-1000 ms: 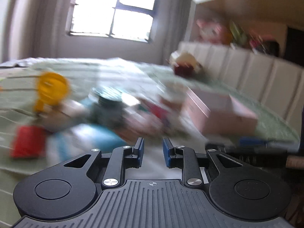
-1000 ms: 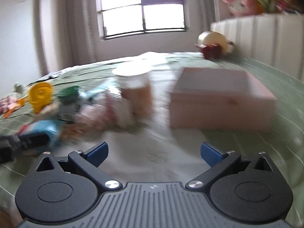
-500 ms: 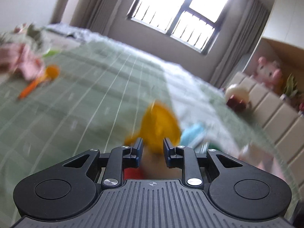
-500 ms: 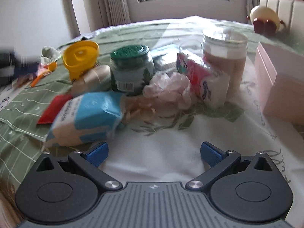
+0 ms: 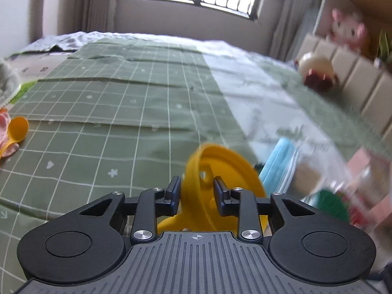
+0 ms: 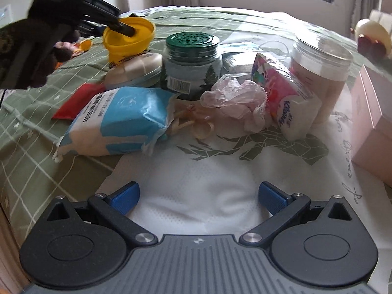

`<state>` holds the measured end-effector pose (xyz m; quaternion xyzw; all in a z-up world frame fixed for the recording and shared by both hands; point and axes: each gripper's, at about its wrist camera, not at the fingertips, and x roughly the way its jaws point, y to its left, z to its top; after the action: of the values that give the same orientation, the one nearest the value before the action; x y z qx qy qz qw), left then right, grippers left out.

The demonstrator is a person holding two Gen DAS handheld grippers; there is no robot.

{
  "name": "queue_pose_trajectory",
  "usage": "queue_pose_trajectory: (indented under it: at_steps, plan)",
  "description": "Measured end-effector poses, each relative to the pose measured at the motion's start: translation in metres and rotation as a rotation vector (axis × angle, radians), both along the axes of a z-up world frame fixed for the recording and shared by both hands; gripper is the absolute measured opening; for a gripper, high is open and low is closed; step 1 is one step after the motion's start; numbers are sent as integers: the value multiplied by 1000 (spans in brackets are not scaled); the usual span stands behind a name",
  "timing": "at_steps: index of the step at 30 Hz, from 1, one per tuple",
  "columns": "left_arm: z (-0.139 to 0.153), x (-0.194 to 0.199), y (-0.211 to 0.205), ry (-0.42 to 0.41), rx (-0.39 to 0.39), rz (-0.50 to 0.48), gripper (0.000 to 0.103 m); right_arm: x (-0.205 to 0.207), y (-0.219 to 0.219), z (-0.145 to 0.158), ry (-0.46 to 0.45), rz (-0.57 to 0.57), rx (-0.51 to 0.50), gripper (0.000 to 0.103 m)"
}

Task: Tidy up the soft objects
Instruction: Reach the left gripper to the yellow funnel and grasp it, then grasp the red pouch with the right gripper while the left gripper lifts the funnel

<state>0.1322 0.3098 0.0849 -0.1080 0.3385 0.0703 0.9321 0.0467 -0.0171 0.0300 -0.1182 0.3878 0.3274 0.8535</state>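
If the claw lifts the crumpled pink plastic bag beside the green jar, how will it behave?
The pink plastic bag looks thin and crinkled, so it is probably very light and floppy, and would likely squash flat between the pads. It leans against the tissue pack, which might shift a little.

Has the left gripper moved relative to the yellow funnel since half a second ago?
Yes. The left gripper now straddles the yellow funnel rim; its jaws have just been opening. In the right wrist view it moved in from the left edge.

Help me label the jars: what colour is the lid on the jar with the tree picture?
Dark green lid, clearest in the right wrist view.
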Motion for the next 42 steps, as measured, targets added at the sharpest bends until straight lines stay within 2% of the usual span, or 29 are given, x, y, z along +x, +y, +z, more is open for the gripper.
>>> queue_pose_trajectory:
  at_steps: [1, 2, 5, 6, 9, 10, 11, 12, 14, 18, 20, 24, 27, 32, 33, 35, 36, 37, 38, 40, 42]
  plan:
    - [-6, 3, -2, 41, 11, 5, 30, 0, -1, 0, 1, -1, 5, 103]
    - [-11, 1, -3, 43, 23, 3, 30, -1, -1, 0, -3, -3, 5, 103]
    - [-14, -12, -14, -44, 109, -18, 25, -6, -1, 0, -28, 8, -3, 103]
    - [-14, -15, -15, -69, 120, -14, 20, -6, -2, 0, -32, 15, -1, 103]
    - [-9, -29, -12, -152, 92, -18, 18, -10, -4, 3, -47, 56, -9, 103]
    - [-7, -36, -10, -182, 83, -19, 18, -12, -6, 6, -56, 58, -10, 99]
    - [-4, -45, -10, -209, 92, -16, 17, -15, -8, 12, -79, 51, -1, 92]
    - [-1, -52, -9, -230, 111, -12, 17, -19, -10, 20, -112, 37, 16, 91]
    - [9, -74, -9, -277, 154, -11, 17, -23, -7, 37, -154, 32, 58, 91]
    - [27, -128, 8, -341, 172, 59, 17, -28, 27, 70, -196, 82, 89, 91]
    - [32, -157, 21, -351, 177, 143, 17, -30, 56, 81, -165, 123, 108, 91]
    - [29, -194, 50, -298, 166, 281, 17, -14, 125, 82, 85, 202, 131, 91]
    - [23, -219, 66, -289, 120, 325, 17, 8, 176, 69, 242, 150, 87, 91]
    - [16, -246, 85, -332, 58, 357, 17, 24, 228, 42, 276, 42, -23, 91]
    - [14, -248, 86, -333, 47, 361, 17, 23, 238, 35, 266, 24, -69, 91]
    - [6, -248, 92, -333, 30, 366, 17, 15, 251, 29, 187, 27, -106, 92]
    - [2, -247, 93, -331, 26, 369, 17, 8, 252, 28, 148, 46, -113, 90]
    - [0, -247, 94, -329, 22, 372, 17, 3, 249, 27, 129, 63, -105, 84]
    - [-2, -246, 96, -327, 16, 374, 17, 0, 246, 28, 114, 84, -93, 71]
    - [-5, -245, 98, -323, 6, 380, 17, -4, 240, 34, 100, 128, -72, 54]
    - [-3, -241, 98, -324, 1, 386, 17, -6, 227, 44, 92, 153, -27, 51]
